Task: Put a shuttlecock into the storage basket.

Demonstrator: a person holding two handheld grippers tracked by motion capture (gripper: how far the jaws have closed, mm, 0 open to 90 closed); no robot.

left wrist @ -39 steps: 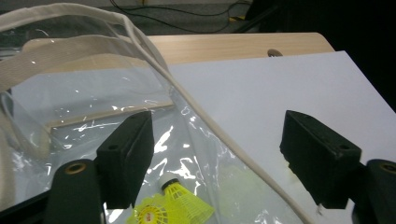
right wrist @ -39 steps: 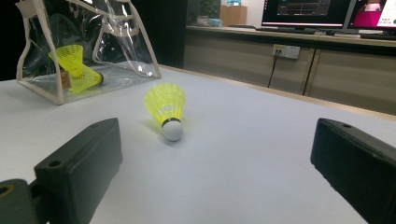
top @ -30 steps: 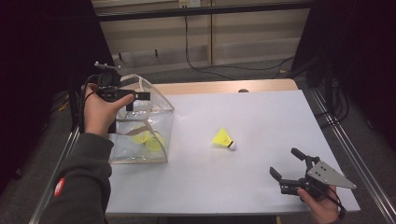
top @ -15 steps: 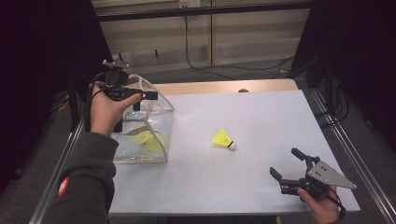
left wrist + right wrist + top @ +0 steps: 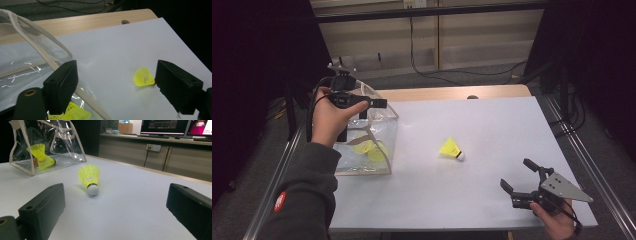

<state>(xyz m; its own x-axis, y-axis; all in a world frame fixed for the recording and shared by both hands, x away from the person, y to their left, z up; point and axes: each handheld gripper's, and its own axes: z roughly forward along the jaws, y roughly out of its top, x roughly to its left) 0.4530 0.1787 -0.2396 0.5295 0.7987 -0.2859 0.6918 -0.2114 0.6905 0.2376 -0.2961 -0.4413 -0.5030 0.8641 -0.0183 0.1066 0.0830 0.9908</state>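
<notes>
- Shuttlecock (image 5: 452, 149), yellow with a white cork, is lying on its side on the white table (image 5: 492, 125), well apart from both grippers.
- Left gripper (image 5: 362, 103) is hovering over the clear plastic bag (image 5: 374, 132); its jaws have just been opening and are standing spread with nothing between them.
- Two more yellow shuttlecocks (image 5: 367, 149) are sitting inside the bag.
- Right gripper (image 5: 518, 176) is resting low near the table's front edge, jaws spread wide and empty, facing the loose shuttlecock.
</notes>
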